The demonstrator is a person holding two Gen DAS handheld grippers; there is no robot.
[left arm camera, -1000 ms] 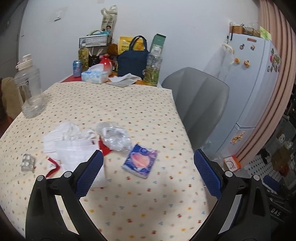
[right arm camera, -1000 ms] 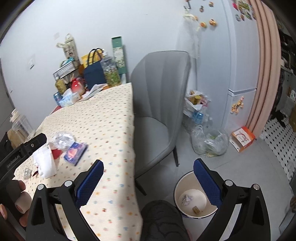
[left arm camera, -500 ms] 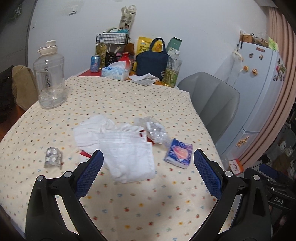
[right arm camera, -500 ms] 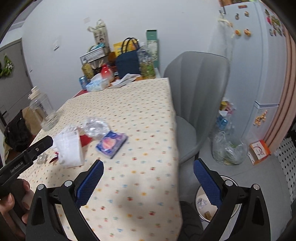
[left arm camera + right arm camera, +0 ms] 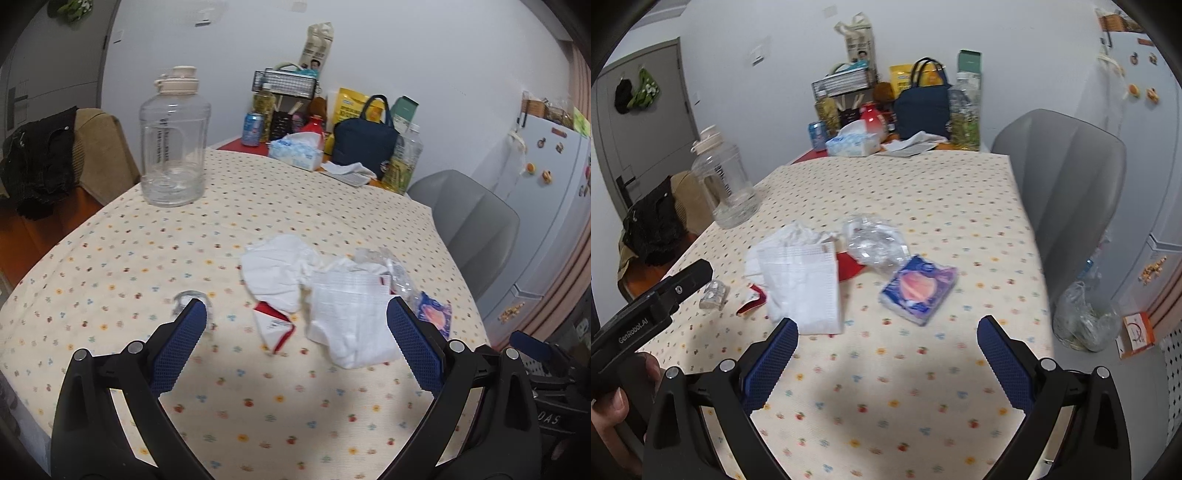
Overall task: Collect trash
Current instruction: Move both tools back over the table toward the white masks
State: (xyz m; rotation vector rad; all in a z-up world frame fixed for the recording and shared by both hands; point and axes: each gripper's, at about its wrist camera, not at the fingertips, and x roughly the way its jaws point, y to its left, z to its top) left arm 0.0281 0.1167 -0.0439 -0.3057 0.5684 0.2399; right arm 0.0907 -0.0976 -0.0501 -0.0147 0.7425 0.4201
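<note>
Trash lies in a loose heap on the dotted tablecloth (image 5: 280, 406): crumpled white tissues (image 5: 347, 306) (image 5: 801, 284), a red-and-white wrapper (image 5: 275, 325), crinkled clear plastic (image 5: 873, 243), a blue tissue pack (image 5: 918, 291) (image 5: 432, 314) and a small blister pack (image 5: 713, 293). My left gripper (image 5: 295, 325) hovers open just short of the tissues and wrapper. My right gripper (image 5: 886, 343) is open too, above the cloth in front of the tissue pack. Neither holds anything.
A big clear water jug (image 5: 171, 136) stands at the left. Bags, bottles, a can and a tissue box (image 5: 295, 149) crowd the far end. A grey chair (image 5: 1067, 173) and fridge (image 5: 546, 192) are on the right, a plastic bag (image 5: 1084, 319) on the floor.
Both grippers swung left toward the table. The left view now centres on the tissues; the right view left the floor bin and faces the trash heap. Jaws stayed open.
</note>
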